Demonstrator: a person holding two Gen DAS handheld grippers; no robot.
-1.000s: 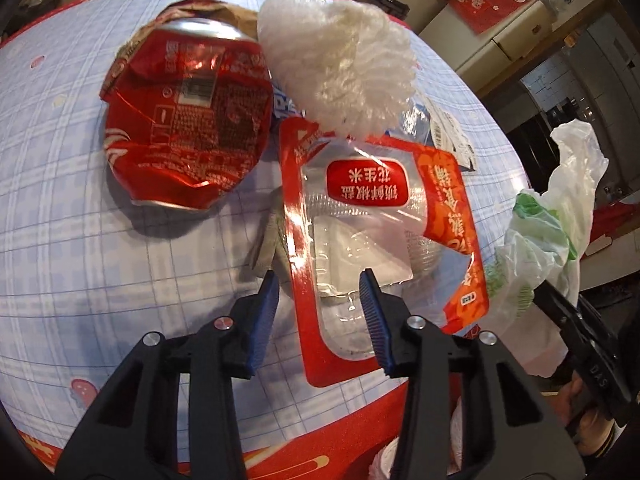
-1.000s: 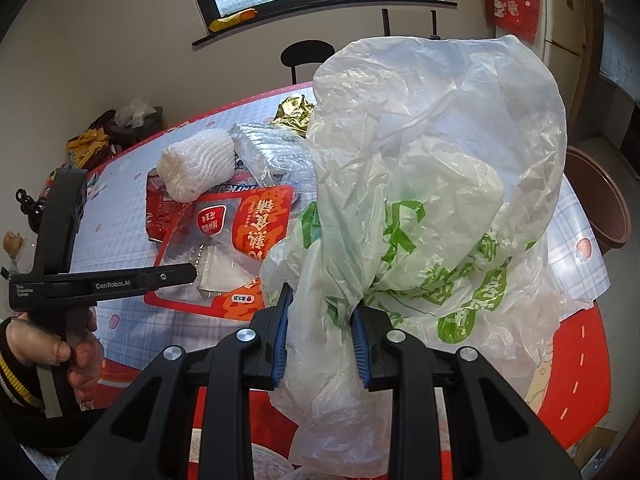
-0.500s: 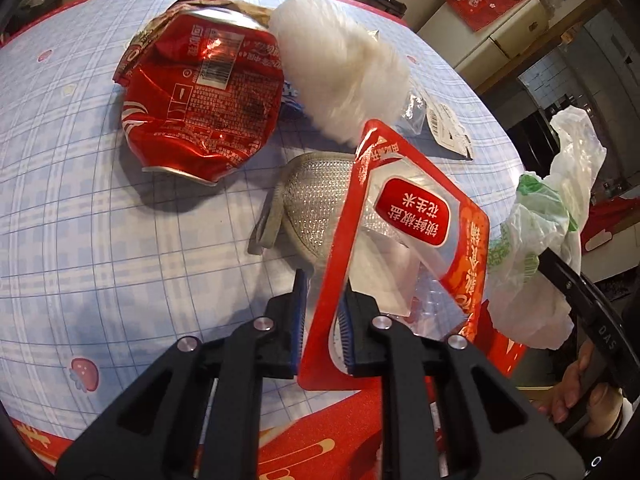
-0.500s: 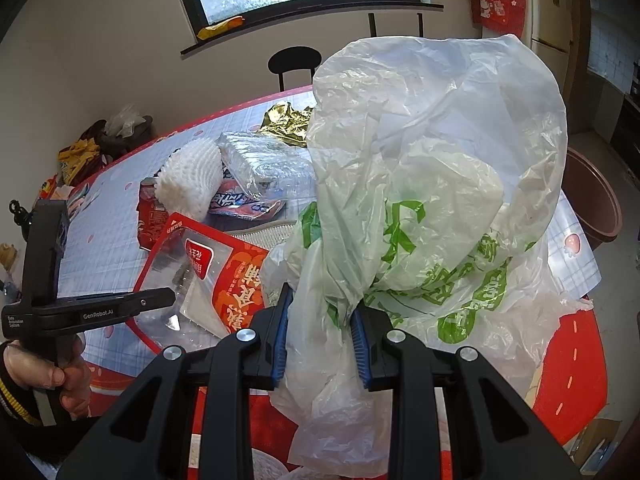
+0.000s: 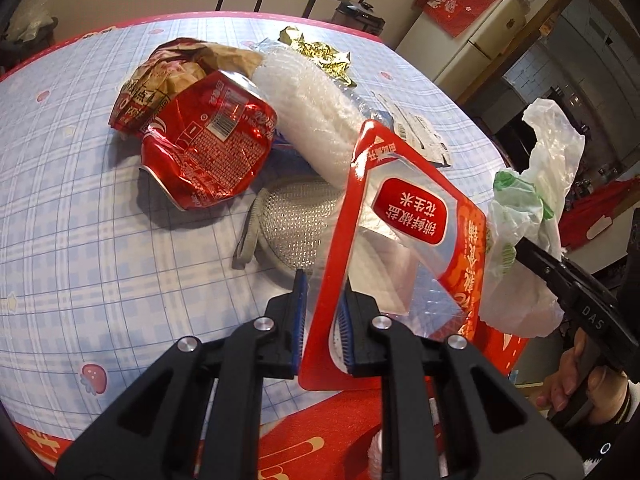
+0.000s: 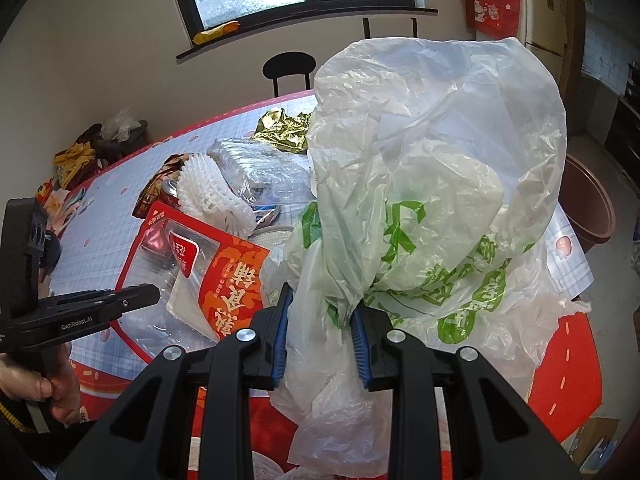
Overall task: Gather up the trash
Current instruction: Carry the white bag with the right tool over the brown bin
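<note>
Now the plastic bag fills the frame's right half, bunched and pinched in the right claw. Lower center in the left view, the left claw pinches the red snack packet, lifted off the surface. Next, I judge, the packet must find the bag's mouth.

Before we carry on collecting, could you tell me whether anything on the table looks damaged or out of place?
The red can is crushed flat and lies on its side against a torn brown wrapper. A metal mesh strainer lies among the litter, and it does not look like trash.
</note>
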